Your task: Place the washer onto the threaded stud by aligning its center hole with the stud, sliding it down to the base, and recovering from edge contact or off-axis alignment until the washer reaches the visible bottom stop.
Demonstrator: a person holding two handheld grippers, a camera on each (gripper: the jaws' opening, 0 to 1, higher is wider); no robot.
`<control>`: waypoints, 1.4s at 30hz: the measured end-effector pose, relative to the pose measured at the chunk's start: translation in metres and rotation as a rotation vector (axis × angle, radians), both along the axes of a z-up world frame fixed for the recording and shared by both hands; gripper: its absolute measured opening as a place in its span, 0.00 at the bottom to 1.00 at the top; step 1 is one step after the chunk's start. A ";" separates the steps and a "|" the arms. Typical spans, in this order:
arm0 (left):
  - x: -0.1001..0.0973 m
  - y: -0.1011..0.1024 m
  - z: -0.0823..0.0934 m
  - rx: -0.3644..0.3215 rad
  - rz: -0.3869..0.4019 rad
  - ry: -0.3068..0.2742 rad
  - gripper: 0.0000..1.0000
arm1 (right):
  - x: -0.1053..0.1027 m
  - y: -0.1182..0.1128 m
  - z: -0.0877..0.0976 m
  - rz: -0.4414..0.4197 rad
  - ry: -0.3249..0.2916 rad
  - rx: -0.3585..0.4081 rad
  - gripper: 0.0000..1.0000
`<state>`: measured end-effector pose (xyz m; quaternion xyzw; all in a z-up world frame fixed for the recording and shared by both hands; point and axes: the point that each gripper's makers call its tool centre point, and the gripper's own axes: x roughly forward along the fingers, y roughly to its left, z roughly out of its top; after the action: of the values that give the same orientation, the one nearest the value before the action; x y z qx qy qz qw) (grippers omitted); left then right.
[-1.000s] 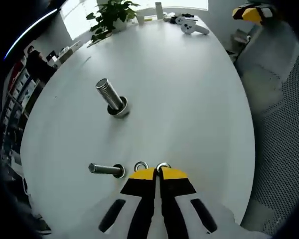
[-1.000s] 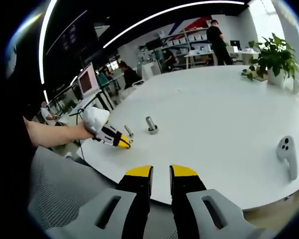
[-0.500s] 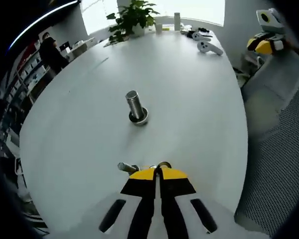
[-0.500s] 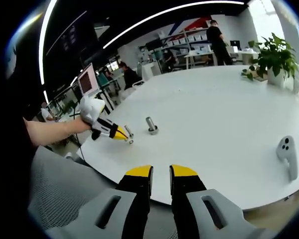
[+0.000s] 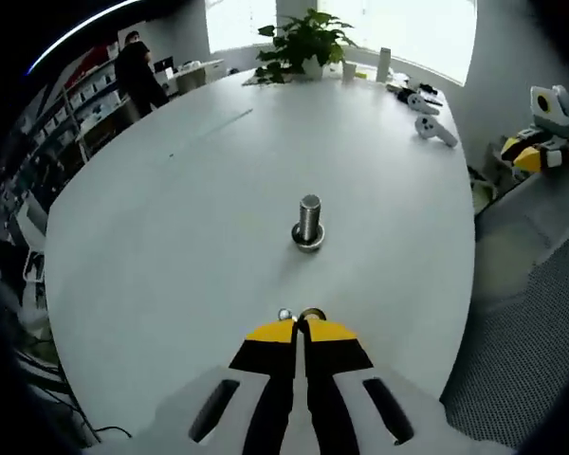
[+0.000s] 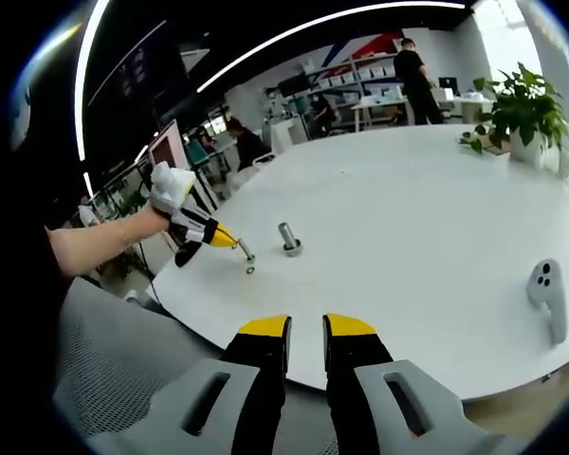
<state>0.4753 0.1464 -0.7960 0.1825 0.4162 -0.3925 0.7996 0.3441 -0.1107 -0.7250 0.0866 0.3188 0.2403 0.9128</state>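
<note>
Up close, the left gripper (image 5: 300, 328) has its jaws closed on a washer (image 5: 311, 314) near the table's (image 5: 171, 237) front edge; the stud (image 5: 309, 221) stands beyond, well apart. Right gripper (image 6: 306, 328) hangs slightly parted, holding nothing.

Left tongs (image 5: 299, 329) closed; right tongs (image 6: 306, 325) parted.

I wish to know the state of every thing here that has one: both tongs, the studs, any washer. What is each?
Left tongs: shut, tips just over the small stud; whether they hold anything is too small to tell.
Right tongs: open, empty.
Large stud: upright on the table.
Washer: seated at the large stud's base.
Small stud: upright.
Controller: lying flat.
</note>
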 end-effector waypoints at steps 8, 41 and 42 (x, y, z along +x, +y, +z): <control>0.013 0.006 -0.001 0.020 0.025 0.009 0.00 | 0.000 0.000 0.000 0.001 0.000 0.000 0.16; 0.015 0.006 -0.006 0.039 -0.038 0.027 0.06 | -0.001 -0.001 -0.002 -0.003 0.009 -0.006 0.16; 0.015 0.006 -0.006 0.037 -0.038 0.027 0.06 | -0.001 -0.001 -0.002 -0.003 0.009 -0.006 0.16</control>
<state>0.4903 0.1526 -0.8023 0.1997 0.4307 -0.4022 0.7828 0.3433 -0.1115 -0.7266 0.0854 0.3233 0.2376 0.9120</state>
